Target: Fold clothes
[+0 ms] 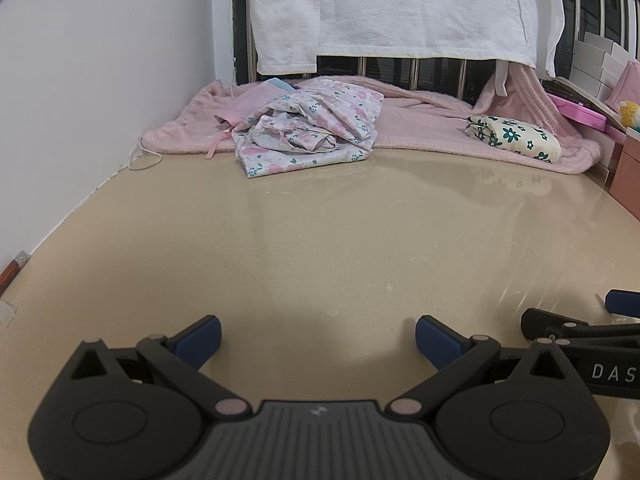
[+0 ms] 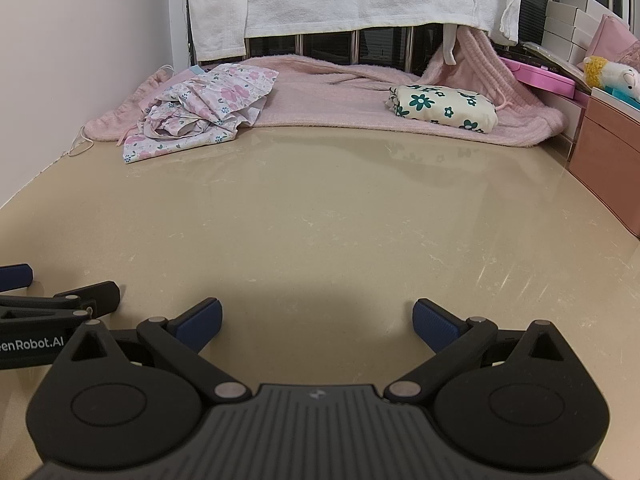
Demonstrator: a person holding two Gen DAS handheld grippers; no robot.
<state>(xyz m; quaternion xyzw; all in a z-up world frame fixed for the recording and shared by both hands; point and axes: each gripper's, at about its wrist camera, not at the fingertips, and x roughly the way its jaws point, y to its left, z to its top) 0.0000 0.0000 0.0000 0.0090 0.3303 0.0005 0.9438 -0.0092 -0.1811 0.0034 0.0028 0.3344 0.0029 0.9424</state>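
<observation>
Both tongs, left (image 1: 318,334) and right (image 2: 316,320), hang released and empty over the bare beige surface (image 2: 320,220), side by side. At the far edge, a pink blanket (image 2: 332,100) carries two garments well apart: a crumpled pink-floral garment (image 1: 308,128) at left, partly spilling onto the surface, and a folded green-flowered bundle (image 2: 444,106) at right. White boxes (image 2: 568,24) stack at far right, contents unseen. A white towel (image 1: 392,8) hangs behind.

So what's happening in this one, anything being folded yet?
Not yet. Both the left gripper and right gripper hover open and empty over the bare beige tabletop. A crumpled pink floral garment lies unfolded at the far left, and a green-flowered piece sits folded on the pink blanket.
</observation>
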